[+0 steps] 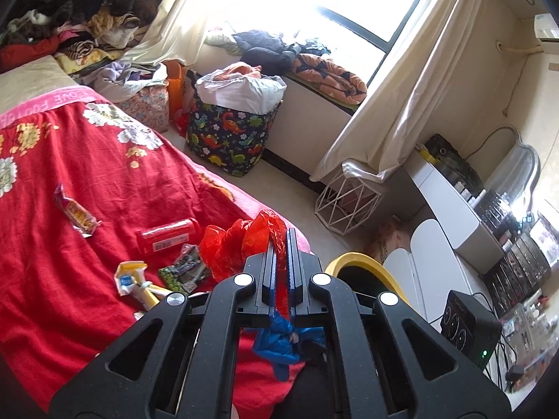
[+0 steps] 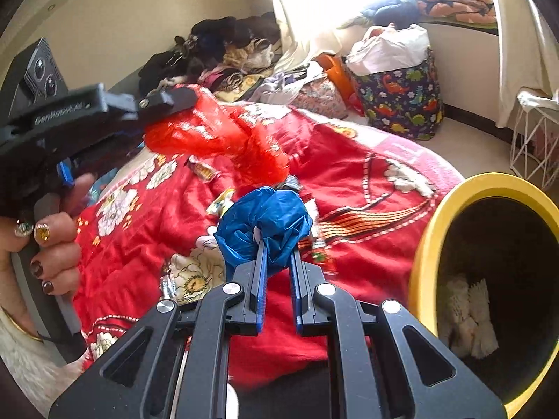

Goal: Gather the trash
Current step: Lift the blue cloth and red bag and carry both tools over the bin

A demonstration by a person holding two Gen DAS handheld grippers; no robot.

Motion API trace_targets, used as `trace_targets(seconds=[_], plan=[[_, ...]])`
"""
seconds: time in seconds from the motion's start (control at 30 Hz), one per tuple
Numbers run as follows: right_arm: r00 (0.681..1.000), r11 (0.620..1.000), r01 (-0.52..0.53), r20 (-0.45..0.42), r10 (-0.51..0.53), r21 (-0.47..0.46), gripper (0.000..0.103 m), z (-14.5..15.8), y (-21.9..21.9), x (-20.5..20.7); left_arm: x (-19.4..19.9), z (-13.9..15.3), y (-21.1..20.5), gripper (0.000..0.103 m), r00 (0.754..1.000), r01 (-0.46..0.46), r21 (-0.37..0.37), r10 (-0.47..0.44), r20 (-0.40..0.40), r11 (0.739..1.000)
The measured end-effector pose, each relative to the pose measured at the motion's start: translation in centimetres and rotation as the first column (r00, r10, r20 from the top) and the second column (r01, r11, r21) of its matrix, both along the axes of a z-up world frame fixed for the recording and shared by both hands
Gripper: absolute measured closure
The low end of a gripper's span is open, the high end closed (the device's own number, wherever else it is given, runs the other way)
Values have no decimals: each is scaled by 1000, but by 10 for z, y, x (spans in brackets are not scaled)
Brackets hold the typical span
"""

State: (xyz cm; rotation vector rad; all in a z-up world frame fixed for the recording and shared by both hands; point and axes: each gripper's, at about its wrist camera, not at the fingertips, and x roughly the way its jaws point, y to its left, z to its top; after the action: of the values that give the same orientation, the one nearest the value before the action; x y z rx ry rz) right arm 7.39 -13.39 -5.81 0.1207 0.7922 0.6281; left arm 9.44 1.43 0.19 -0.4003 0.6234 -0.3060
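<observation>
Red plastic bag (image 1: 244, 241) clamped in left gripper (image 1: 281, 244), blue bag (image 2: 265, 223) pinched in right gripper (image 2: 277, 255); neither binned yet. Wrappers (image 1: 75, 211) left beyond yellow bin (image 2: 424, 262).

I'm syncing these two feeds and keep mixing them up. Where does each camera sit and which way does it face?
Left wrist: on the left claw, looking along it over the red bedspread toward the window; its fingers pinch a red plastic bag.
Right wrist: on the right claw, facing across the bed; it grips a blue plastic bag; the person's hand holding the left claw shows.
Shared: both bags, the yellow-rimmed bin, the dinosaur-print basket.
</observation>
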Motion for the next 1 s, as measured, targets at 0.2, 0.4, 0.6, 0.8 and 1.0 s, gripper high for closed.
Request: trace_targets(seconds=[0.2, 0.4, 0.6, 0.8, 1.0], plan=[[998, 998, 58, 6, -58, 16, 91, 5, -21, 4, -2, 4, -14, 101, 1000, 25, 11, -26, 13, 1000], [994, 994, 109, 18, -110, 26, 98, 10, -42, 6, 0, 6, -26, 101, 999, 48, 13, -48, 17, 999], [987, 987, 157, 31, -158, 38, 102, 12, -61, 8, 1, 5, -39, 101, 997, 74, 19, -74, 12, 997], [978, 977, 207, 10, -208, 40, 102, 4, -83, 11, 3, -1, -51, 101, 995, 101, 21, -101, -1, 995], [966, 966, 257, -20, -256, 30, 102, -7, -106, 10, 8, -4, -62, 101, 991, 131, 22, -130, -11, 991]])
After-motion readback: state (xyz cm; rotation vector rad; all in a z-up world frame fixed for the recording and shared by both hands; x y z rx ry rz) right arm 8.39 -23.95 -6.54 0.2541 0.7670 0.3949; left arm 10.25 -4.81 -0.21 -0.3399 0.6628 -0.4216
